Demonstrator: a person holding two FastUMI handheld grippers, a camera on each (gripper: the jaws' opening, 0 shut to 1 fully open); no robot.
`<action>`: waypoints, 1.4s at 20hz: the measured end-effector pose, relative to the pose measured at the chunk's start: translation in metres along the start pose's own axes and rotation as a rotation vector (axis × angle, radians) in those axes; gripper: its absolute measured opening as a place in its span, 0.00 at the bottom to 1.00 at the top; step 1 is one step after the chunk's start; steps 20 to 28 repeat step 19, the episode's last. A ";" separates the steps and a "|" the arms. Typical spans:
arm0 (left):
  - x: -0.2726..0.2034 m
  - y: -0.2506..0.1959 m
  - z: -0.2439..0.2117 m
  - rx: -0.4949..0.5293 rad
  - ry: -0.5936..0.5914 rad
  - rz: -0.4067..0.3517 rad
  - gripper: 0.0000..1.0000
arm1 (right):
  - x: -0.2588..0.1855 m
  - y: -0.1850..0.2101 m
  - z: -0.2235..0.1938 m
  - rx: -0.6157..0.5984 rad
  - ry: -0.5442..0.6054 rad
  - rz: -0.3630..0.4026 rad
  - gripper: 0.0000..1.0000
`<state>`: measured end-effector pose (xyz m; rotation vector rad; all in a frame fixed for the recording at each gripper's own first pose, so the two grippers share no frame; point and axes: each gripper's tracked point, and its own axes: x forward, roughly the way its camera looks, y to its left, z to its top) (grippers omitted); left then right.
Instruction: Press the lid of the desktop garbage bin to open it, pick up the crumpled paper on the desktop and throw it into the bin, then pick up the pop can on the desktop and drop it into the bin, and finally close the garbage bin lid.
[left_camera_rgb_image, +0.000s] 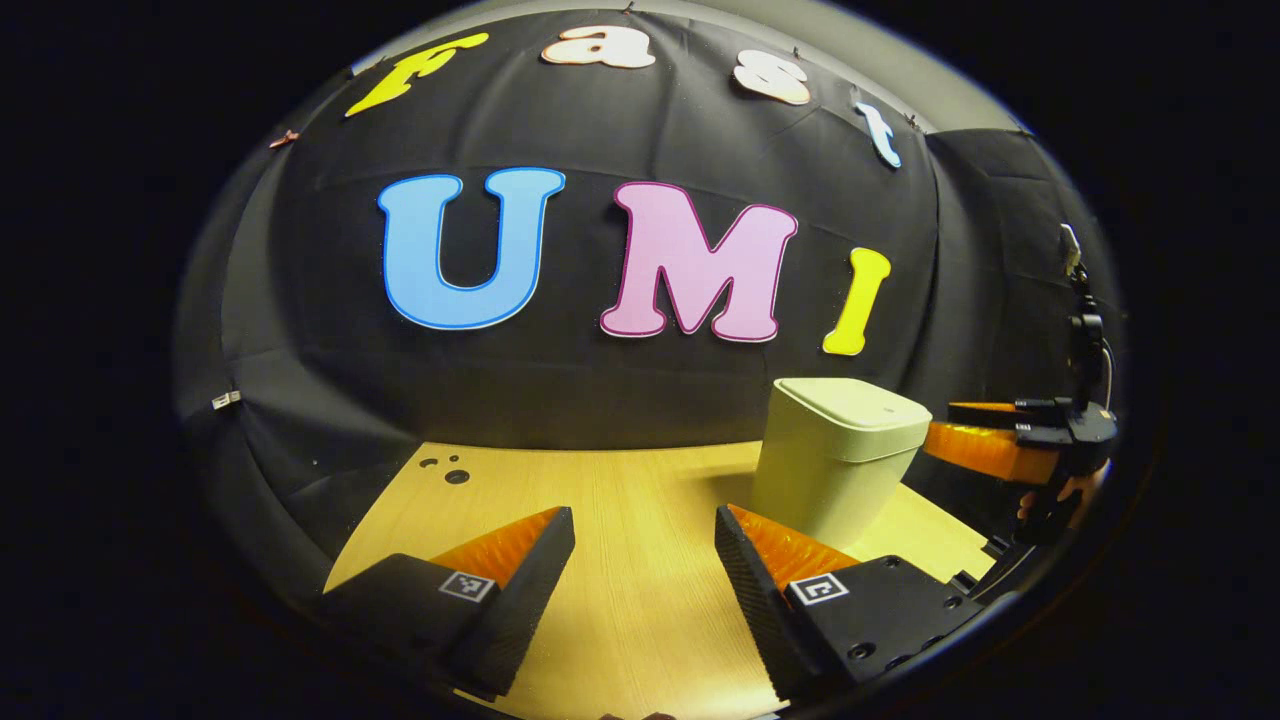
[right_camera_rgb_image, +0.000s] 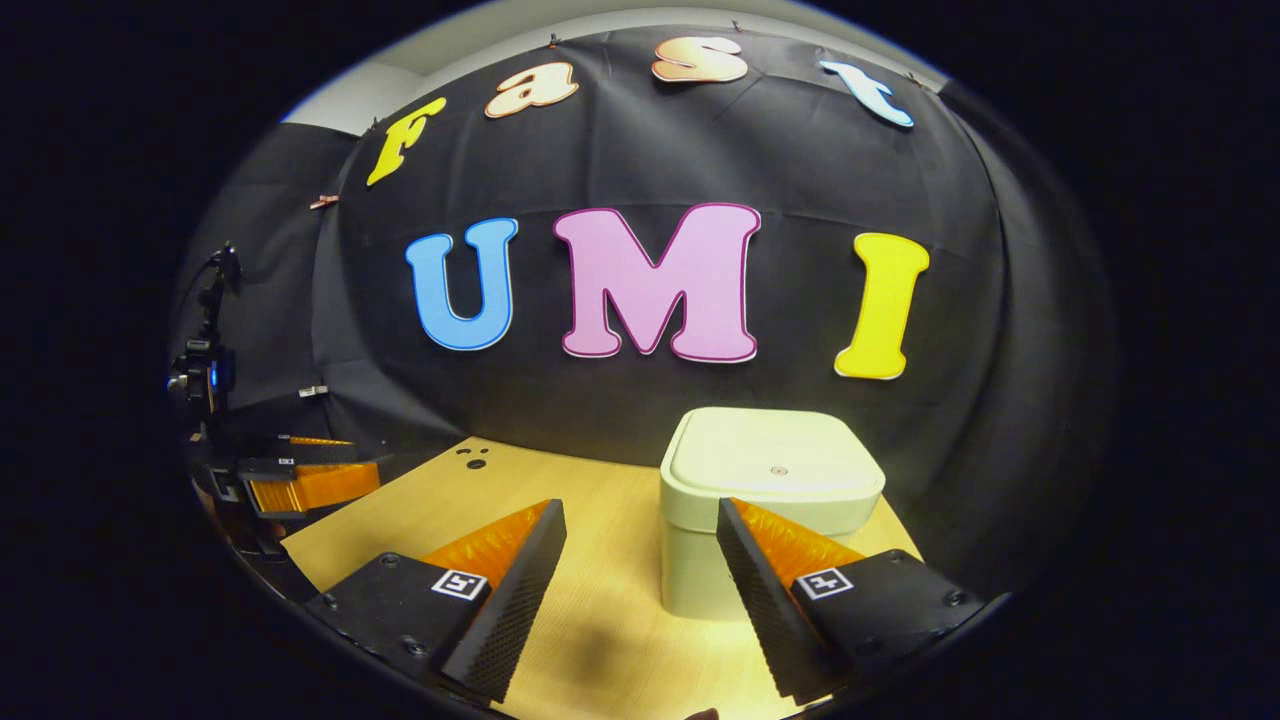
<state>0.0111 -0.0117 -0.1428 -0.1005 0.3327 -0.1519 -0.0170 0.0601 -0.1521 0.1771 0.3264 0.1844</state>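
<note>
1. The left tongs (left_camera_rgb_image: 645, 545) hung spread and empty over the bare tabletop (left_camera_rgb_image: 640, 490); the right tongs (right_camera_rgb_image: 640, 540) were likewise spread, holding nothing, just short of the bin.
2. The wooden tabletop ran back to the black cloth wall, with a few small dark holes (right_camera_rgb_image: 470, 458) near its far edge.
3. The garbage bin (right_camera_rgb_image: 770, 500), the task's central object, stood toward the right rear of the tabletop, just ahead of the right tongs and off to the right of the left tongs.
4. It looked like a pale, rounded-cornered box with smooth plastic sides tapering slightly downward; its flat lid (right_camera_rgb_image: 775, 462) sat closed and flush, a small mark at its centre.
5. Neither crumpled paper nor pop can could be made out on the tabletop.
6. The likely risk: a press landing off-centre or at the lid's edge might fail to trip the latch, or a push with sideways force might slide or tip the light bin on the smooth wood.
</note>
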 end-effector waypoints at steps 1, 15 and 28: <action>-0.001 0.000 0.000 0.002 -0.001 0.003 0.92 | -0.001 0.001 -0.004 -0.001 0.002 -0.001 0.96; -0.010 -0.013 -0.009 0.019 0.007 0.025 0.91 | -0.017 0.004 -0.032 0.002 0.022 0.032 0.96; -0.013 -0.012 -0.010 0.014 0.010 0.032 0.92 | -0.018 0.007 -0.035 0.002 0.030 0.045 0.96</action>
